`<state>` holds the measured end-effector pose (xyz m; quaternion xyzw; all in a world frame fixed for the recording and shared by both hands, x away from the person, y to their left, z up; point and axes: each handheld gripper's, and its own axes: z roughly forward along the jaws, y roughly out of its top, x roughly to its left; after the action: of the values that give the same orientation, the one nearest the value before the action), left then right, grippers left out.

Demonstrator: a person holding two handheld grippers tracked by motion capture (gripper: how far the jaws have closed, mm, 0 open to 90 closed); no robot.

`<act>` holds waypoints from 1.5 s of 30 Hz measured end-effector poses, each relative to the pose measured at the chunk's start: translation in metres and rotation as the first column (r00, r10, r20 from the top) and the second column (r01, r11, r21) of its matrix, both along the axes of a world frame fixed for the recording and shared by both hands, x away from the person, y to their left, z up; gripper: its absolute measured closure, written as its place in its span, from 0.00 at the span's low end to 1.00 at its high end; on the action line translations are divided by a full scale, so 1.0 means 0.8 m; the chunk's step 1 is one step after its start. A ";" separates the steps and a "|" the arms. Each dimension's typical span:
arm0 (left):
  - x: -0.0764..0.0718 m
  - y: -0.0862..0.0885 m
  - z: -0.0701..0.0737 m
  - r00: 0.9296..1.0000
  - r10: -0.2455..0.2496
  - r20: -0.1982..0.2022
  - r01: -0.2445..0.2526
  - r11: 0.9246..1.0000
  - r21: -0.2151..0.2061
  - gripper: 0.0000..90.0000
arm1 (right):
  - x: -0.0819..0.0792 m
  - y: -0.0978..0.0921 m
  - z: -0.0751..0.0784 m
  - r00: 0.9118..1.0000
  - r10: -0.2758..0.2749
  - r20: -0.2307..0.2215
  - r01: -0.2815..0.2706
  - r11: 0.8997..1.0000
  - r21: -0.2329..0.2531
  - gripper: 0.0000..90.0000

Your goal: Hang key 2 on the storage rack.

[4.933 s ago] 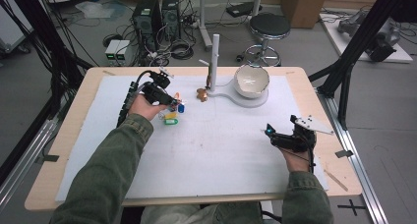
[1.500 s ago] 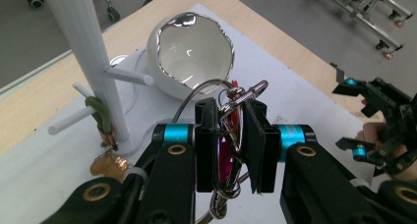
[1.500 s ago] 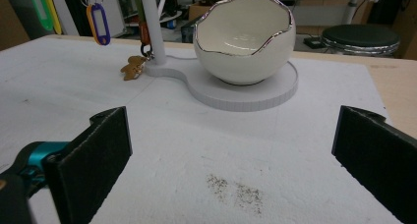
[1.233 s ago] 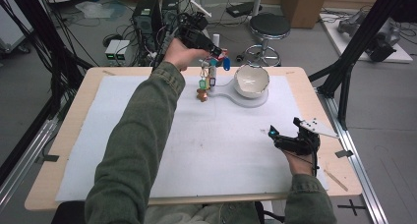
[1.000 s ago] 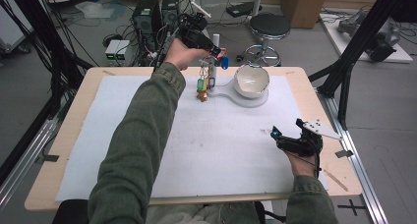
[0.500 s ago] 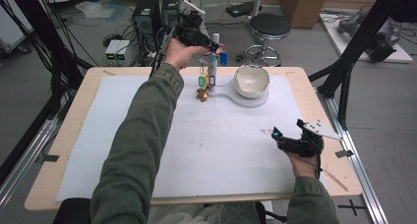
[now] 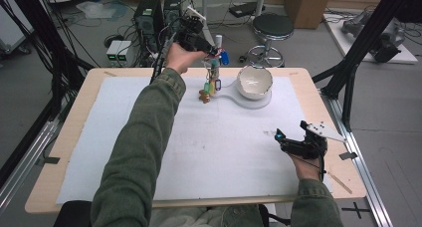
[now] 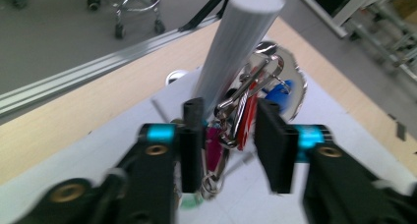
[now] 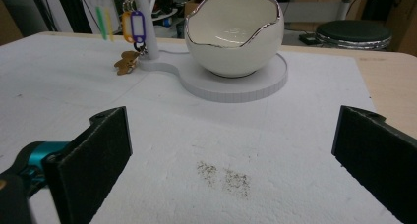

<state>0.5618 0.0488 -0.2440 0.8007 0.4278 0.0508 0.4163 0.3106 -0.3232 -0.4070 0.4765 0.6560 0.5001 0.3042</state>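
Key bunch point(image 8: 236, 116): between half-open left tongs point(image 8: 231, 135), ring at white post point(image 8: 231, 52) top, worktop point(image 7: 99, 87) twelve o'clock. Lower straight, release only once threaded. Right tongs point(image 9: 231, 150): wide open, empty.

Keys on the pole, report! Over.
Left tool open around key bunch at white pole. Right tool open, idle. Nothing blocking.

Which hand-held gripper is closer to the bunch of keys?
Left. The left hand-held gripper is right at the bunch of keys by the white post; the right hand-held gripper sits far off, near the table's front.
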 end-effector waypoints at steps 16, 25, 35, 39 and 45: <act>-0.016 0.029 -0.004 0.999 0.044 -0.014 -0.045 0.998 -0.052 0.11 | 0.001 0.002 0.000 1.000 0.004 0.004 -0.004 1.000 -0.007 0.01; -0.037 0.037 -0.004 0.999 0.023 0.045 -0.022 1.000 -0.018 0.02 | 0.000 0.003 0.001 1.000 0.004 0.004 -0.004 1.000 -0.006 0.01; -0.069 0.054 0.001 0.992 0.031 0.126 -0.028 0.999 -0.025 0.02 | 0.001 0.004 0.001 1.000 0.004 0.005 -0.004 1.000 -0.012 0.01; -0.082 0.061 -0.006 0.990 0.037 0.135 -0.029 0.998 -0.062 0.02 | 0.001 0.003 0.001 1.000 0.004 0.005 -0.004 1.000 -0.017 0.01; -0.092 0.061 -0.013 0.986 0.033 0.163 -0.027 0.999 -0.036 0.02 | -0.001 0.004 0.001 1.000 0.001 0.004 -0.001 1.000 -0.016 0.01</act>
<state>0.4880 0.0974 -0.2546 0.7803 0.4049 0.1154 0.4624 0.3097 -0.3199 -0.4058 0.4728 0.6595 0.4961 0.3089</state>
